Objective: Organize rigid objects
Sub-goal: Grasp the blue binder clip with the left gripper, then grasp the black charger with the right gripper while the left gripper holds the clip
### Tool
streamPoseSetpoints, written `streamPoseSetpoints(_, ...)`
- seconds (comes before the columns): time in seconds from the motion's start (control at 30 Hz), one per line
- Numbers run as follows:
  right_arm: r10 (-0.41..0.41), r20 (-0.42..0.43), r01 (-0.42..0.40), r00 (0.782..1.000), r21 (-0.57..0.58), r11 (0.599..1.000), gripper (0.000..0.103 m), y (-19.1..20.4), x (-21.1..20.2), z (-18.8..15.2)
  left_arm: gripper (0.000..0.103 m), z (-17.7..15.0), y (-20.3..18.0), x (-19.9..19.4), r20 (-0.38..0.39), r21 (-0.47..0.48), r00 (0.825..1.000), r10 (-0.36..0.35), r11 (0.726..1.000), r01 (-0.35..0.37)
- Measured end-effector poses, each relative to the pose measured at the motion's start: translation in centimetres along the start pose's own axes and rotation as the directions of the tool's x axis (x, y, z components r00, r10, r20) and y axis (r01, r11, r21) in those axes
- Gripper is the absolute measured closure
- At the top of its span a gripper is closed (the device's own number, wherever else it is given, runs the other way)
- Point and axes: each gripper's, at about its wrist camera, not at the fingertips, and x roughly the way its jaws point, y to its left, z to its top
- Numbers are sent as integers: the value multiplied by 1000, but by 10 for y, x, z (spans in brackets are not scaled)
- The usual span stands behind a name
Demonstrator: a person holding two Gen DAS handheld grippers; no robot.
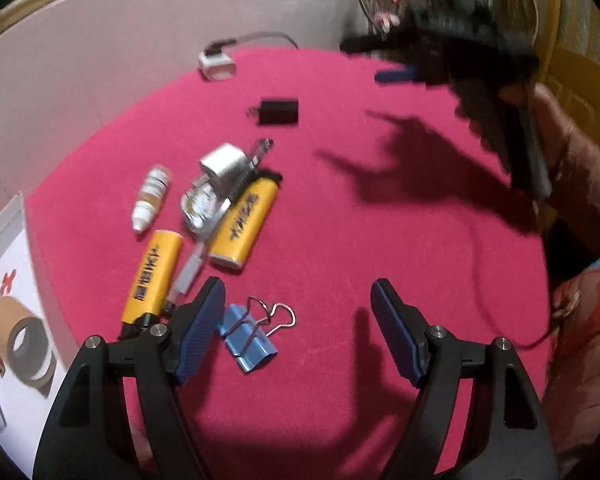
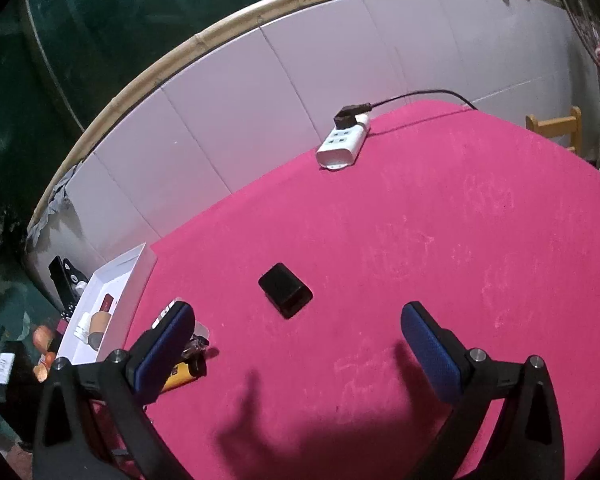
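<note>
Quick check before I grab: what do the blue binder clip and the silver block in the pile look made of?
Binder clip: looks like painted sheet metal, glossy blue, with bare wire handles. Silver block: probably brushed metal or metallised plastic, a matte grey sheen; too blurred to settle.

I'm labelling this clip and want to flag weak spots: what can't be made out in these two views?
- Left wrist view: the right gripper is motion-blurred; its jaws cannot be read there.
- Left wrist view: the crumpled silver foil piece is partly covered by the silver metal block.
- Right wrist view: the yellow lighter is mostly hidden behind a blue finger pad.
- Right wrist view: contents of the white cardboard box are too small.
</note>
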Motion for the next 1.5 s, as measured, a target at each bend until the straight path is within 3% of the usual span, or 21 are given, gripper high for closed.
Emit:
streamPoseSetpoints(0.1, 9, -1, -9, 1000, 16, 1000, 0, -2, -1, 0, 27, -6, -7, 3, -27, 23, 999, -17, 1000, 18)
streamPoseSetpoints(0.23, 17, 8, -17, 1000, 22, 1000, 0, -3, -4, 1, 27, -24, -20, -14, -30, -15, 997, -76, 997, 76)
streamPoseSetpoints(0.47, 32, -6, -32, 999, 14, 999, 0, 3, -3, -1, 27, -37, -21, -27, -18, 2, 1000, -10, 1000, 10)
streamPoseSetpoints(0.67, 34, -3, -33, 999, 20, 999, 0, 5, -6, -3, 27, -33, -9, -12, -37, 27, 999, -39, 999, 40)
streamPoseSetpoints(0.7, 32, -4, -31, 999, 21, 999, 0, 4, -6, -3, 30, -34, -12, -12, -36, 42, 998, -44, 998, 45)
streamPoseSetpoints(0.77, 29, -6, -29, 1000, 24, 999, 0, 3, -5, -3, 48, -33, -17, -13, -30, 68, 997, -66, 995, 67)
streamPoseSetpoints(0.8, 30, -9, -30, 1000, 26, 999, 0, 2, -5, -2, 64, -34, -16, -14, -26, 64, 998, -64, 996, 66)
streamPoseSetpoints(0.83, 31, -10, -31, 999, 26, 999, 0, 2, -4, -2, 67, -35, -16, -16, -22, 58, 998, -62, 996, 63)
streamPoseSetpoints(0.97, 7, -16, -8, 1000, -35, 999, 0, 8, -2, 0, 67, -38, -13, -19, 6, -16, 1000, 8, 1000, -8)
streamPoseSetpoints(1.1, -50, -48, 41, 998, -171, 984, 0, 16, 11, 6, 67, -37, -8, -26, 55, -123, 995, 88, 989, -81)
streamPoseSetpoints(1.27, -133, -86, 95, 987, -355, 930, 0, 29, 32, 6, 67, -24, 3, -47, 147, -288, 969, 201, 945, -152)
streamPoseSetpoints(1.5, -162, -145, 88, 976, -419, 904, 0, 31, 71, 11, 67, -8, 20, -71, 200, -423, 929, 310, 883, -203)
